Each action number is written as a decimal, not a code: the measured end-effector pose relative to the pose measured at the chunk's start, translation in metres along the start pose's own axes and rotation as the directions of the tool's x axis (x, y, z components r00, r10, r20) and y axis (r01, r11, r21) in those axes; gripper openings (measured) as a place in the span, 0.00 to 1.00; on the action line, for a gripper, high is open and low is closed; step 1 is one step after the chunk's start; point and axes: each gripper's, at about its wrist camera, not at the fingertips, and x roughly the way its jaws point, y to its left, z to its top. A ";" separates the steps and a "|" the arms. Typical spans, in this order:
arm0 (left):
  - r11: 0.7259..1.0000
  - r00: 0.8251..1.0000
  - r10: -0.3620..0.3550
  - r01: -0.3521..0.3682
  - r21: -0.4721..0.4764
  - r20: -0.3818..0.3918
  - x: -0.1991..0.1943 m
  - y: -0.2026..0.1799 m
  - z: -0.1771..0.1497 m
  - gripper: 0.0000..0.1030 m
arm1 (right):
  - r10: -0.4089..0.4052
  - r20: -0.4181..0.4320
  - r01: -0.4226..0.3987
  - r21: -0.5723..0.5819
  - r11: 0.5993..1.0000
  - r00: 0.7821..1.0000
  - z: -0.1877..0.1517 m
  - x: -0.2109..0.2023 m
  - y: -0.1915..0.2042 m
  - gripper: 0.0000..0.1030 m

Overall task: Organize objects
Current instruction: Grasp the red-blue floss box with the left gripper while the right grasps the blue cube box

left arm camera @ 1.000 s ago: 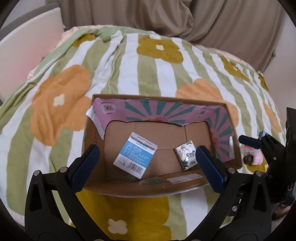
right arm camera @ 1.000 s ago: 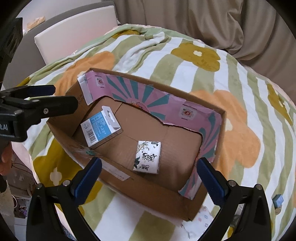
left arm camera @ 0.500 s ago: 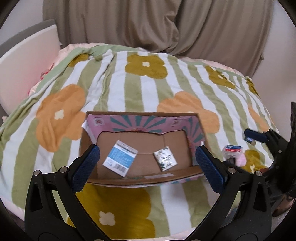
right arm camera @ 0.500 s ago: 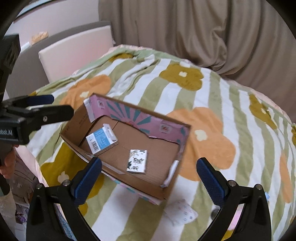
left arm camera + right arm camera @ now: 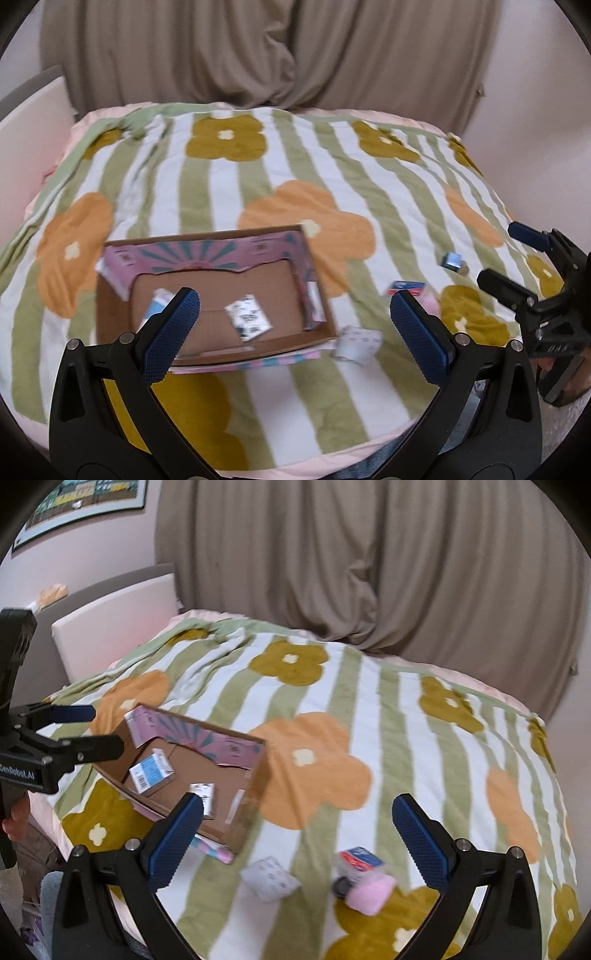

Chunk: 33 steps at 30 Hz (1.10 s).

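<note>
You are holding the left gripper (image 5: 295, 325) and the right gripper (image 5: 297, 832) with jaws spread wide, nothing between them. The box (image 5: 255, 775) is sitting on the blanket (image 5: 369, 709) at ten o'clock in the right view, holding a blue carton (image 5: 151, 770) and a patterned pack (image 5: 248, 317). Lying outside at six o'clock: a white pouch (image 5: 271, 878), a red-blue pack (image 5: 360, 858), a pink toy (image 5: 371, 891).

right gripper (image 5: 297, 834) jaws wide, empty | cardboard box (image 5: 255, 794) – two packets inside | pink item (image 5: 371, 891) – on blanket (image 5: 406, 738)
</note>
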 end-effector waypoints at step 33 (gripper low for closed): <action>0.954 0.895 -0.225 0.282 0.098 -0.386 0.224 -0.163 -0.020 0.99 | -0.101 -0.219 0.127 0.108 0.986 0.971 -0.098 0.072 -0.216 0.99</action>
